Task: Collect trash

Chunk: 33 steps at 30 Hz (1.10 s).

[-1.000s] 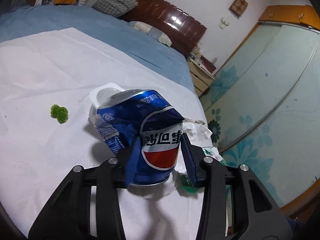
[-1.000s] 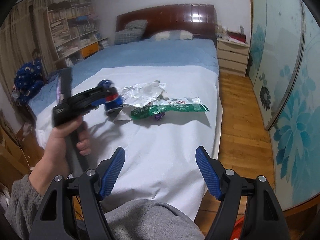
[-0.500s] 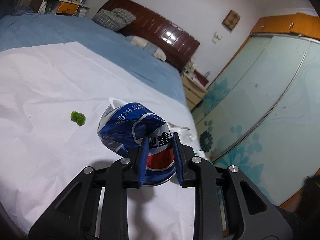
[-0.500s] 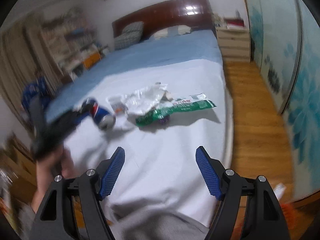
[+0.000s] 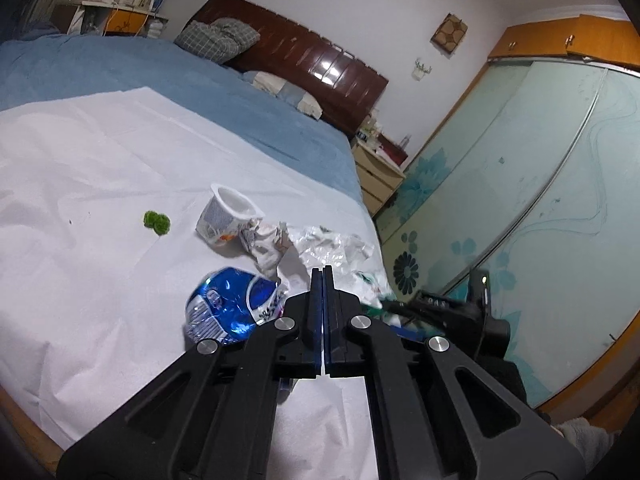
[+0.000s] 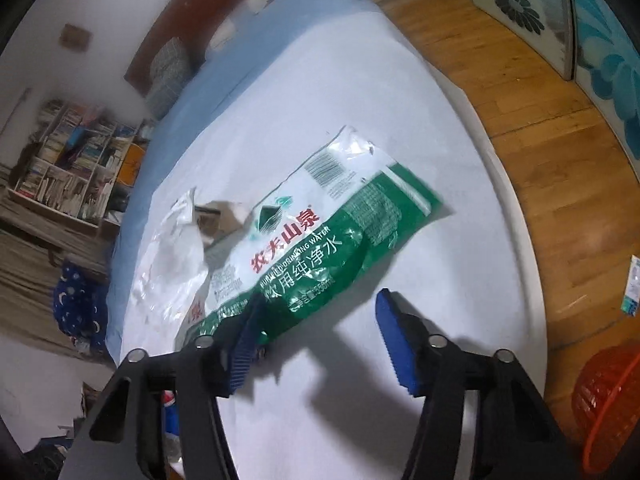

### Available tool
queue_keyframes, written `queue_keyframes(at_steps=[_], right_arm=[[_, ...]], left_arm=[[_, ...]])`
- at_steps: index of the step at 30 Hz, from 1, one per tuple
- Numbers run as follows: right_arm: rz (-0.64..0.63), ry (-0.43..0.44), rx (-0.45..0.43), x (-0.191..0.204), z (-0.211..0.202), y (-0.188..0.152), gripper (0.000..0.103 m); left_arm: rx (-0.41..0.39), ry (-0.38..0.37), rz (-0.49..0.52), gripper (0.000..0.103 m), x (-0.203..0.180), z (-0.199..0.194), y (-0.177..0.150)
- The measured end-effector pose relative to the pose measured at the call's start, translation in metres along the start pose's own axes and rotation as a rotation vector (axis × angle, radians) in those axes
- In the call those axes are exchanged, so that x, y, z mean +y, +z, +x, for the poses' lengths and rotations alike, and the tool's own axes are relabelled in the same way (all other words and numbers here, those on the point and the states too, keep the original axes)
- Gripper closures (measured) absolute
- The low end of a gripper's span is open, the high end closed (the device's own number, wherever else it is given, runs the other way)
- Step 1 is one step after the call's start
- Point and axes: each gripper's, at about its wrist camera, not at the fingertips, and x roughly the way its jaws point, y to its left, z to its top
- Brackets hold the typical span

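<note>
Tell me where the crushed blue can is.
In the left wrist view, the crushed blue can lies on the white sheet, just left of the shut left gripper, nearer than the yogurt cup.

Left claw [image 5: 322,280] pressed together, empty, beside crushed blue can [image 5: 230,304].

Left gripper [image 5: 322,280] with black angular arms, silver round screws, thin blue pads, right gripper [image 6: 316,340] likewise black-framed, ridged blue pads [image 6: 400,352], silver screw heads on each linkage
</note>
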Motion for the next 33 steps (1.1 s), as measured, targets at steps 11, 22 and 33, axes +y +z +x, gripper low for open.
queue_keyframes(at_steps=[11,22,33], right_arm=[[-0.097,0.114,-0.112,0.026,-0.022,0.003,0.098],[-0.205,0.174,-0.169,0.049,-0.112,-0.052,0.099],[-0.286,0.167,-0.146,0.061,-0.129,-0.075,0.098]], left_arm=[[0.060,0.199,-0.022,0.020,0.003,0.019,-0.015],[0.207,0.329,0.286,0.017,-0.016,0.052,-0.019],[0.264,0.389,0.217,0.016,0.011,0.090,-0.009]])
